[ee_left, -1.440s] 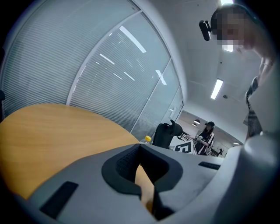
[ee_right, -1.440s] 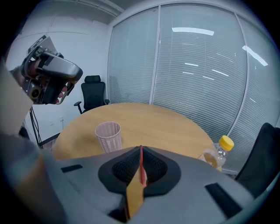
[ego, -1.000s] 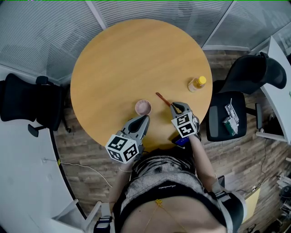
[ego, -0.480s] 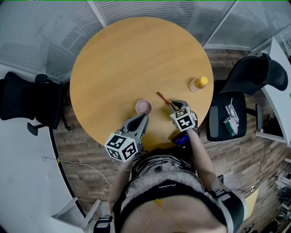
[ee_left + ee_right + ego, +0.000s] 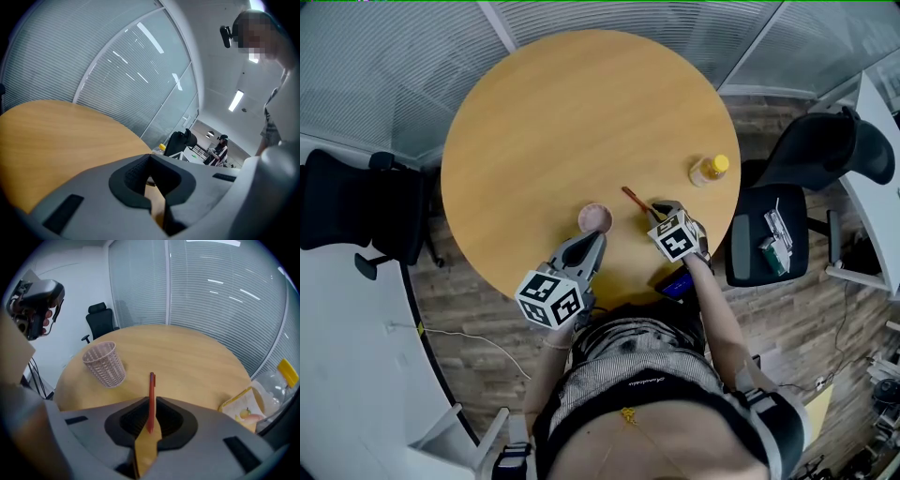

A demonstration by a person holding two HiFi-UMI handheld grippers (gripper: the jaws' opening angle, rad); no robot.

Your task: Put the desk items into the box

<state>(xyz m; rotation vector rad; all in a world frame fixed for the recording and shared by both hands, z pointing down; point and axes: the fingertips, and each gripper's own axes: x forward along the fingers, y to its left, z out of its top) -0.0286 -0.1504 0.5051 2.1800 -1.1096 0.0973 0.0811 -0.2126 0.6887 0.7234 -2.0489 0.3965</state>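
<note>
A red pen (image 5: 633, 199) lies on the round wooden table (image 5: 553, 122), to the right of a small pink mesh cup (image 5: 594, 217). My right gripper (image 5: 659, 209) is at the pen's near end. In the right gripper view the pen (image 5: 151, 397) runs straight out from between the jaws, which are shut on its near end (image 5: 150, 423). The mesh cup (image 5: 105, 364) stands upright to its left. My left gripper (image 5: 590, 244) hovers at the table's near edge, just below the cup. It is shut with nothing in it (image 5: 151, 171).
A clear bottle with a yellow cap (image 5: 707, 171) lies near the table's right edge (image 5: 274, 383). Black office chairs stand at the left (image 5: 356, 216) and right (image 5: 811, 178) of the table. Glass walls with blinds (image 5: 394, 66) lie behind.
My right gripper has moved forward over the table onto the pen's near end. The left gripper, pen, cup and bottle have stayed about where they were.
</note>
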